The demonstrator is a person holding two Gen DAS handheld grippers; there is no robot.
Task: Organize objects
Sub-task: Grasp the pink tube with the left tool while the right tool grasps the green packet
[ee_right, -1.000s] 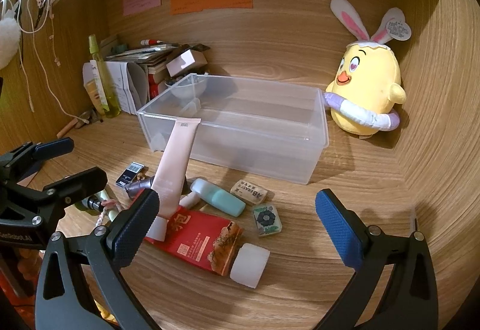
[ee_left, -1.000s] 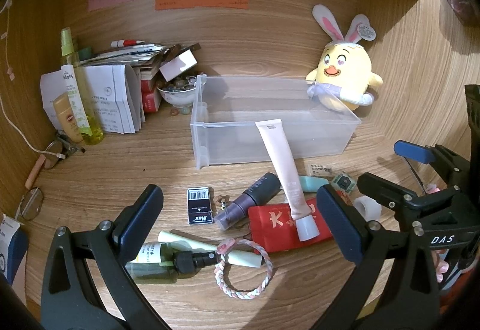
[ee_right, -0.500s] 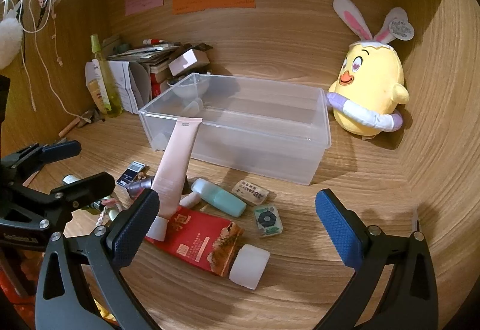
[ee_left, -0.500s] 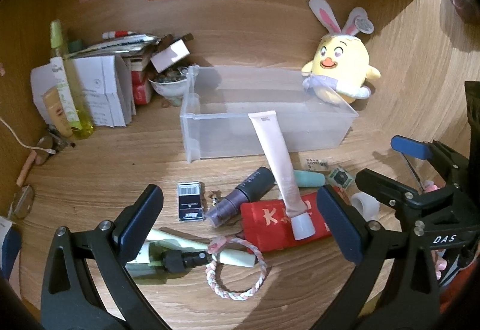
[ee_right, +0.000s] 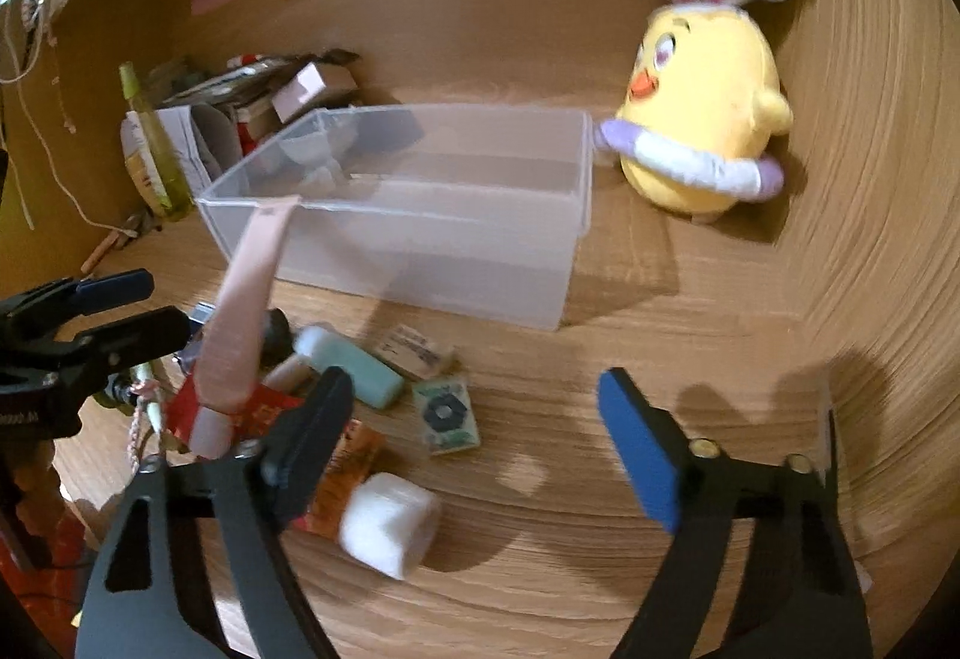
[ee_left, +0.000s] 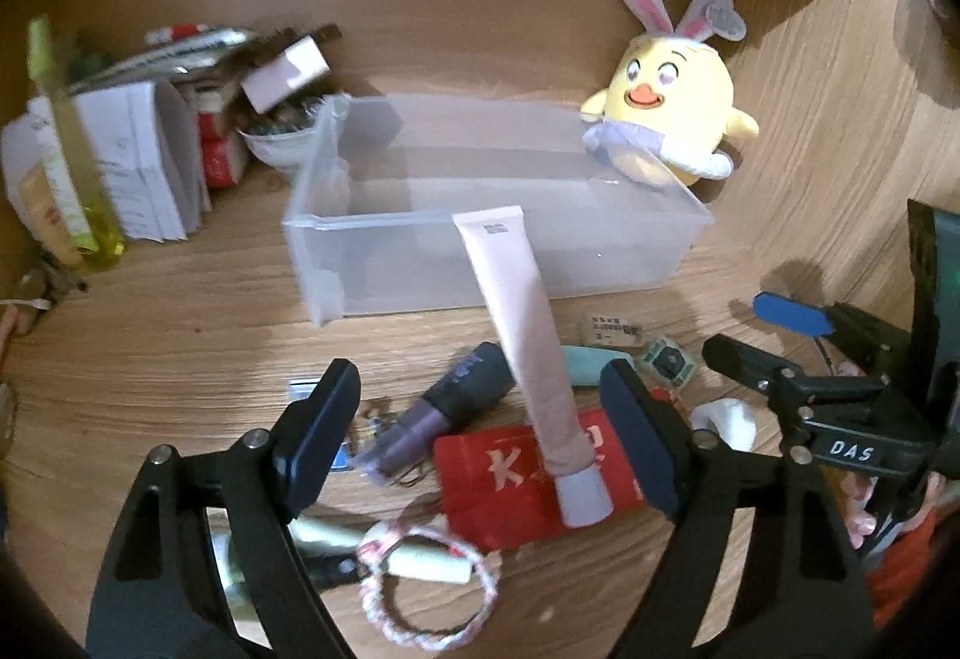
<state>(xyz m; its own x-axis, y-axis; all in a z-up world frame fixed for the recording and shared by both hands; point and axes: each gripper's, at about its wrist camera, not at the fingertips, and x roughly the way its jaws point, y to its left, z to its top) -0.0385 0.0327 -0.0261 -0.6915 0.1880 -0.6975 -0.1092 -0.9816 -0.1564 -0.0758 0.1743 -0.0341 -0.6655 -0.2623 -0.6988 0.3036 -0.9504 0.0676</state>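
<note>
A clear plastic bin (ee_left: 630, 269) (ee_right: 480, 269) stands empty on the wooden desk. A pink tube (ee_left: 528, 335) (ee_right: 240, 323) leans on its front wall, cap down on a red packet (ee_left: 498, 485). Around them lie a dark purple tube (ee_left: 444, 413), a mint case (ee_right: 354, 365), a small green patterned packet (ee_right: 447, 416), a white roll (ee_right: 390, 524) and a braided bracelet (ee_left: 429, 575). My left gripper (ee_left: 480, 443) is open, low over the purple tube and red packet. My right gripper (ee_right: 474, 443) is open, over the green packet.
A yellow plush chick (ee_left: 672, 119) (ee_right: 702, 113) stands at the bin's right end. Papers, boxes and a bowl (ee_left: 180, 131) pile up at the back left beside a yellow-green bottle (ee_left: 66, 143). Wooden walls close the back and right.
Both grippers have moved forward and down toward the clutter in front of the bin. Both stay open. The objects have not moved.
</note>
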